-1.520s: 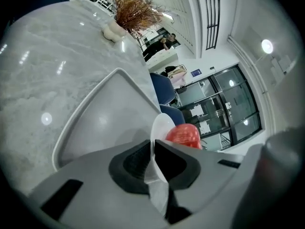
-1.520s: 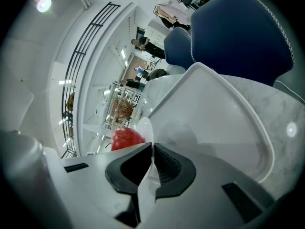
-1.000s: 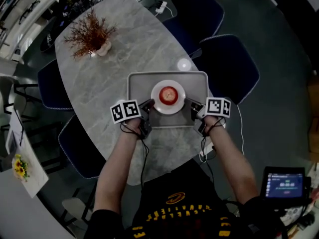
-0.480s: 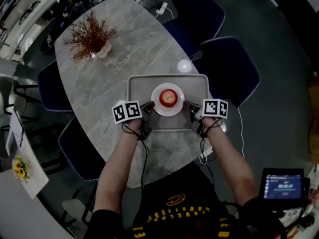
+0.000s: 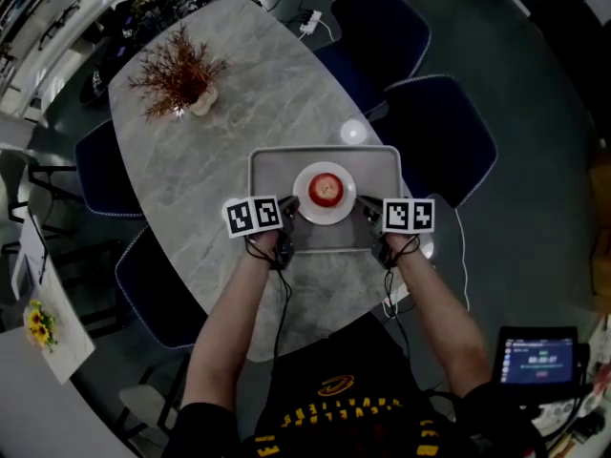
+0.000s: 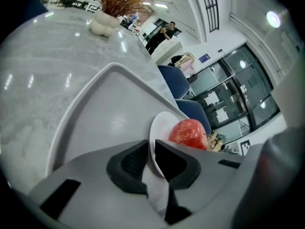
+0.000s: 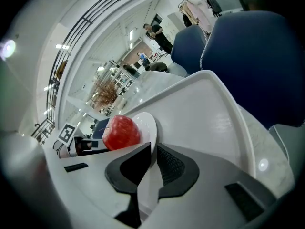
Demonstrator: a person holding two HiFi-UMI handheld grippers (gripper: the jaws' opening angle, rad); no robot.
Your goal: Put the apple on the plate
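Observation:
A red apple lies on a white plate over the middle of a grey tray on the marble table. My left gripper is shut on the plate's left rim and my right gripper on its right rim. In the left gripper view the rim of the plate runs between the dark pads of the left gripper, with the apple just beyond. The right gripper view shows the right gripper pinching the plate beside the apple. Whether the plate rests on the tray I cannot tell.
A dried plant in a white vase stands at the table's far left. A small white round object lies behind the tray. Blue chairs flank the table's right side. The tray's raised rim surrounds the plate.
Both grippers, still holding the plate, drew slightly closer to the tray's near side and rolled, so their marker cubes face more upward. Nearly nothing moved in the last half second.

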